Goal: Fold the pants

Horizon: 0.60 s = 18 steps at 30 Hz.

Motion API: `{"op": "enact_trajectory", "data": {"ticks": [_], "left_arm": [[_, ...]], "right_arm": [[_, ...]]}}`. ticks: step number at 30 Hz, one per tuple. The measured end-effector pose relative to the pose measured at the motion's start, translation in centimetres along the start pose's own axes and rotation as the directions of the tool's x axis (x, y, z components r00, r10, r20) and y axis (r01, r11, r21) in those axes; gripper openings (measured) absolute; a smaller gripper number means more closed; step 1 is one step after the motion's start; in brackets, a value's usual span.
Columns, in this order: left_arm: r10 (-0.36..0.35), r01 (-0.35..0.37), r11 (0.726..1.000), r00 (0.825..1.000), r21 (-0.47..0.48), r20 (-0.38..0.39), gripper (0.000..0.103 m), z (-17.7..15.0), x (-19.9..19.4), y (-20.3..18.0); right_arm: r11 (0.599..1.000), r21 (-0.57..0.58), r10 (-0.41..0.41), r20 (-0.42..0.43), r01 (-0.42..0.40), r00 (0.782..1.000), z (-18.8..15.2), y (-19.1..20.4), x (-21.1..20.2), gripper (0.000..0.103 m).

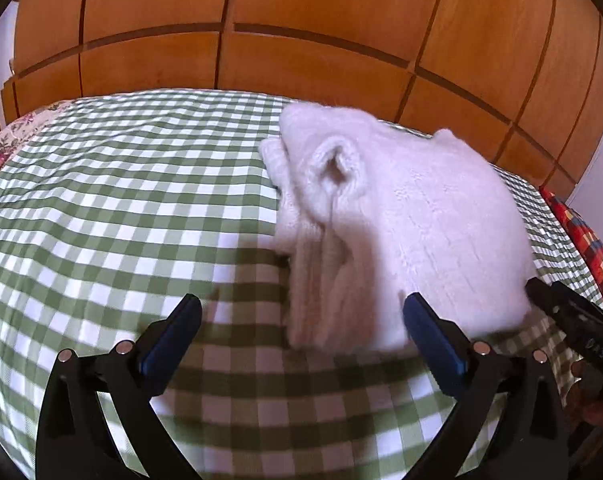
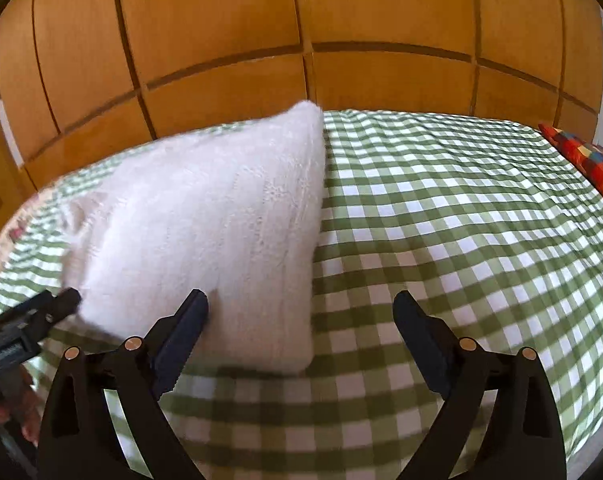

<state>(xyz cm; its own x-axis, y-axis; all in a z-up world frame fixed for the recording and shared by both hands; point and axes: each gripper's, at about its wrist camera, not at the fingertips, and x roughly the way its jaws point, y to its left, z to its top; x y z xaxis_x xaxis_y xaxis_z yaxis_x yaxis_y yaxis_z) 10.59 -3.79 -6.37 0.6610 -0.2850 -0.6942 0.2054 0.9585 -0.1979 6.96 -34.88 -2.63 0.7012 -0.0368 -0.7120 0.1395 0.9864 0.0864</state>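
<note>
The white fluffy knit pants [image 1: 413, 216] lie folded in a thick stack on the green checked bedspread [image 1: 121, 208]. A small loop of fabric stands up on top. My left gripper [image 1: 301, 312] is open and empty, its fingers straddling the stack's near left edge without holding it. In the right wrist view the pants [image 2: 205, 232] sit at left. My right gripper [image 2: 301, 308] is open and empty over the stack's near right corner. Each gripper shows at the edge of the other's view: the right one [image 1: 573, 320], the left one [image 2: 29, 328].
A wooden panelled wardrobe [image 1: 301, 20] stands behind the bed. A red patchwork cushion [image 2: 585, 160] lies at the bed's right edge. A floral cloth [image 1: 5, 140] shows at the far left corner. Bare bedspread [image 2: 461, 220] stretches to the right of the pants.
</note>
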Motion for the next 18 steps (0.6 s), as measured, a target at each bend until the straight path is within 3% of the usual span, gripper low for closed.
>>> {"op": "enact_trajectory", "data": {"ticks": [5, 11, 18], "left_arm": [[0.048, -0.052, 0.997, 0.997, 0.062, 0.064, 0.101, -1.0, -3.0, -0.8], [0.165, -0.176, 0.981, 0.978, 0.083, 0.129, 0.101, -1.9, -6.1, -1.9], [0.231, -0.234, 0.972, 0.958, -0.005, 0.17, 0.101, -2.5, -8.5, -2.0]], "right_arm": [[1.0, -0.016, 0.021, 0.057, -0.02, 0.998, -0.4, 0.6, -3.0, 0.096], [0.999, -0.006, 0.037, 0.072, -0.036, 0.997, -1.0, 1.6, -4.9, 0.099], [0.998, -0.033, -0.056, 0.075, 0.058, 0.996, -1.6, 2.5, -5.9, 0.099]]}}
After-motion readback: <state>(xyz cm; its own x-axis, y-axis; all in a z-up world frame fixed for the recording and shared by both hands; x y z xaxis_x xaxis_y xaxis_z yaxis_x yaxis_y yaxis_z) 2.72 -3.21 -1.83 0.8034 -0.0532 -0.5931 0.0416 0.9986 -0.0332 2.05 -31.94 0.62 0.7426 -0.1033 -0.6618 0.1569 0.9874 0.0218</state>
